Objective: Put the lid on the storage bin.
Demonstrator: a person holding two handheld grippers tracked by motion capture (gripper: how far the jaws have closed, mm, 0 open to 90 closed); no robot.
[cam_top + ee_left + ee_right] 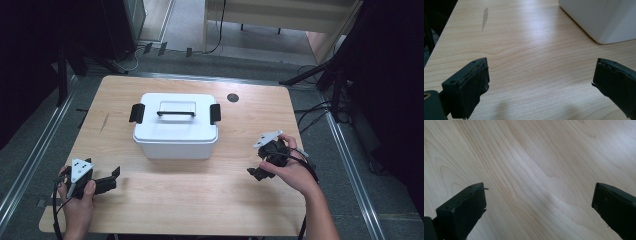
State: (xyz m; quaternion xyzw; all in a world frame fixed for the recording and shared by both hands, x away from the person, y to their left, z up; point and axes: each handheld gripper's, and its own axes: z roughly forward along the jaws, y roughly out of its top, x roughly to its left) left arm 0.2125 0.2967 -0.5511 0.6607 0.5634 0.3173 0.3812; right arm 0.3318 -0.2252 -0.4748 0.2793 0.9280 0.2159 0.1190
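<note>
Fingers of our left gripper stand wide apart and grasp nothing; those of our right gripper are released just the same, over bare wood. Both grippers sit low near the front corners of the bench, well apart from the white plastic storage box at the middle. Its lid is on, a black clip at the left end, another black clip at the right, and a flat carry handle lying across the top. We judge the step in hand is reaching in for the clips: best to bring each gripper to its own end, square on, and catch the clip's lower edge. Smooth, rounded, glossy box walls would slip; the bench is pale matt woodgrain with one grey scuff.
</note>
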